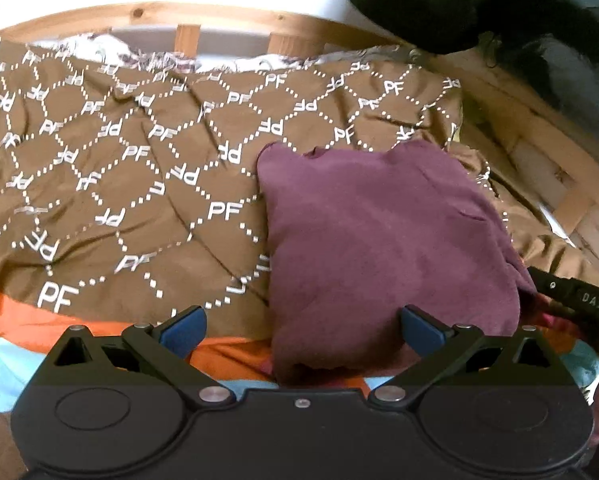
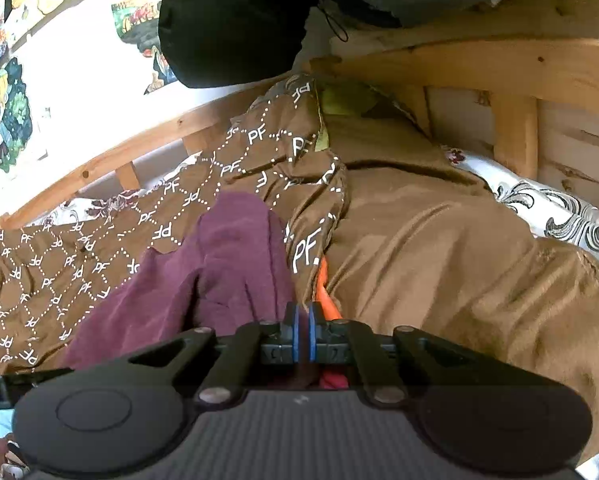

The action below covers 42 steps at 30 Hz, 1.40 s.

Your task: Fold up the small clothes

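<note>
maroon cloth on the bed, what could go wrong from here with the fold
1. The right tool is shut at the near edge of the soft maroon cloth; whether it pinches one layer or several is unclear, so lifting might undo the fold.
2. The left tool is open and holds nothing, so the cloth may drag across the rumpled brown patterned blanket.
3. The orange fabric lies close by and could get caught.

Pine bed frame (image 1: 187, 14) with short upright slats against a white wall (image 2: 87, 92). Cartoon posters (image 2: 7, 120) stuck on the wall. Brown blanket (image 1: 111, 184) with white "PF" lattice print covers the mattress; floral sheet (image 2: 559, 208) shows at its edge. Dark jacket (image 2: 235, 20) hangs over the rail. Bright daylight.
</note>
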Motion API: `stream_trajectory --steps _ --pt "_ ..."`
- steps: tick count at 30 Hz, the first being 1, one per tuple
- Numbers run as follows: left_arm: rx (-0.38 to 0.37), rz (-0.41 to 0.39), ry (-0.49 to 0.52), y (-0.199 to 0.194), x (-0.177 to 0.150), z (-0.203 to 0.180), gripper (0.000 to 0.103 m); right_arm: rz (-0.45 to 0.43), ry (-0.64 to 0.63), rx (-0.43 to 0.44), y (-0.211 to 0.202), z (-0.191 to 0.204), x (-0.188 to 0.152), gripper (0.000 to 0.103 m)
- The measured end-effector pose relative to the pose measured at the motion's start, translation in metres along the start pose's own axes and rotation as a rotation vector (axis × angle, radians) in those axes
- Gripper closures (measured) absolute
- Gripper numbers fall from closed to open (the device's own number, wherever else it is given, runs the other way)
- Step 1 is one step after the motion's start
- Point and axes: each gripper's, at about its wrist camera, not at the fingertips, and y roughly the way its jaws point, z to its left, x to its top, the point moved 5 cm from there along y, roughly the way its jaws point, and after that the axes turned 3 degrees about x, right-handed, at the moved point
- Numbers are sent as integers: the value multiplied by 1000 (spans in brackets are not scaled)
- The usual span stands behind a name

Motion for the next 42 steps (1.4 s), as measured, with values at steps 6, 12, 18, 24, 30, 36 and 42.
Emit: stream_trajectory --steps 6,12,18,24,30,36,42 --pt "6 26 0 5 -3 2 1 -25 -27 -20 -1 3 0 82" --pt "0 35 -7 8 -5 3 1 -89 -31 -3 -1 4 4 39" --pt "-40 39 -47 10 -4 7 1 -149 -63 147 8 13 10 3" --pt "-90 8 -87 13 4 8 1 -128 -38 275 32 8 22 1" --pt "-86 13 -97 28 16 12 1 -97 32 345 55 0 40 10" --pt "-112 89 -156 48 7 18 1 2 41 307 95 -1 45 12" --pt "-93 54 -133 52 0 11 1 -18 13 361 86 2 39 18"
